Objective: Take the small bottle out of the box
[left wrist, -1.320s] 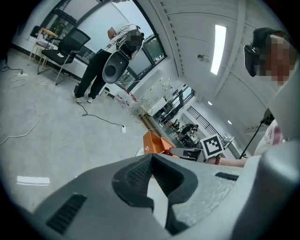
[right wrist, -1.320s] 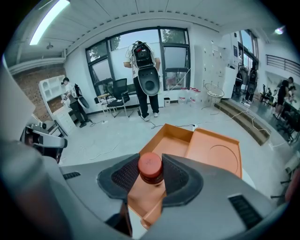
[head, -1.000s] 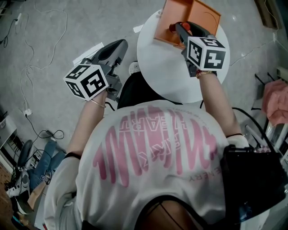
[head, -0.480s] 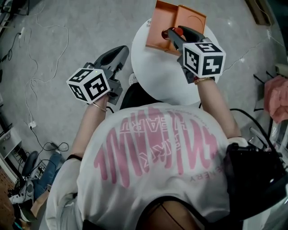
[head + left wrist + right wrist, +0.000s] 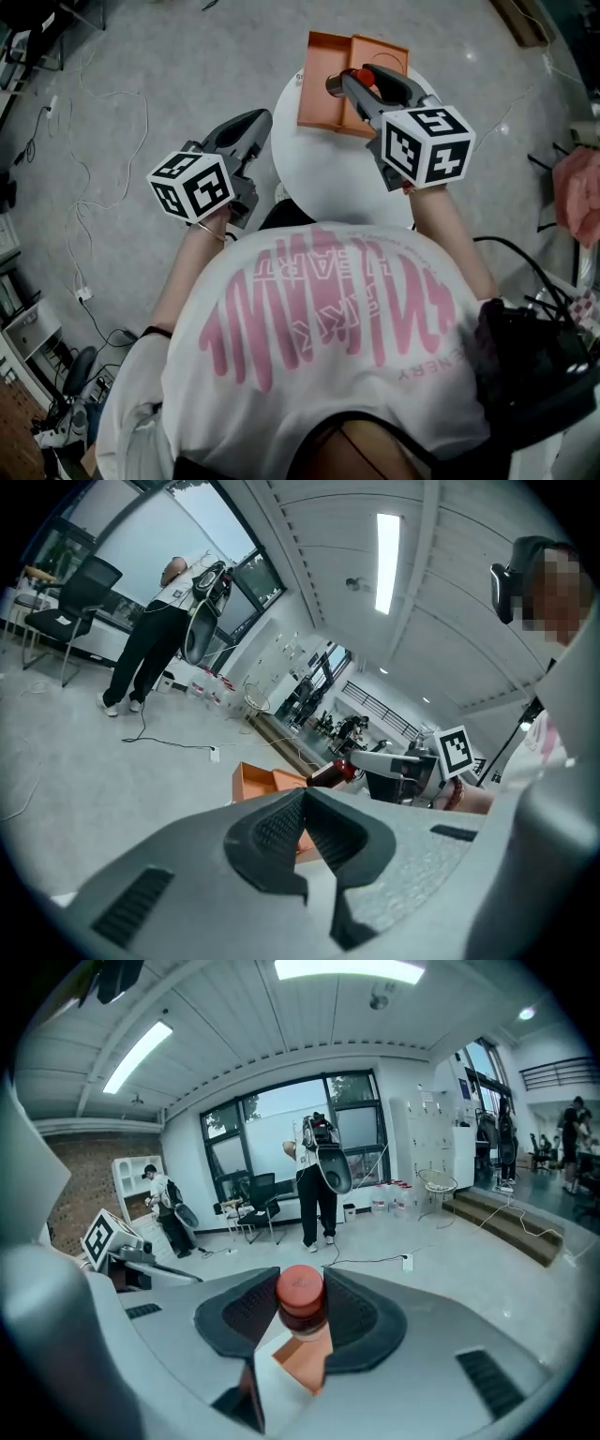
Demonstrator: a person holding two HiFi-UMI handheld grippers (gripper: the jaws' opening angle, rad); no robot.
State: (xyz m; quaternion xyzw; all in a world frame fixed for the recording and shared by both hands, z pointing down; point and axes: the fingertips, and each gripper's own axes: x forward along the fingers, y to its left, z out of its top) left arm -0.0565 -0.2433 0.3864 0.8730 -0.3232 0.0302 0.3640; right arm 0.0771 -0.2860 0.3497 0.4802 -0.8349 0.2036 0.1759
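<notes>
The grey floor [image 5: 141, 75] is speckled and hard-looking, with thin cables trailing across it. On it stands one round desk [image 5: 319, 178] with a smooth white top.

There are two grippers, both matte grey moulded plastic with dark ribbed pads, and each carries a white cube printed with black square markers. The left gripper [image 5: 258, 117] hangs over the floor beside the desk's left edge. Its jaws [image 5: 305, 803] are pressed together with nothing between them. The right gripper [image 5: 339, 82] reaches across the desk over the box.

One box [image 5: 323, 94] lies at the far side of the desk. It is orange, flat and rectangular, card-like, and opened into two shallow halves side by side.

The single small bottle [image 5: 302, 1302] is cylindrical, with a dark brownish body [image 5: 328, 772] and a round, smooth red cap. The right gripper's jaws are clamped on its neck just under the cap, holding it above the open box.
</notes>
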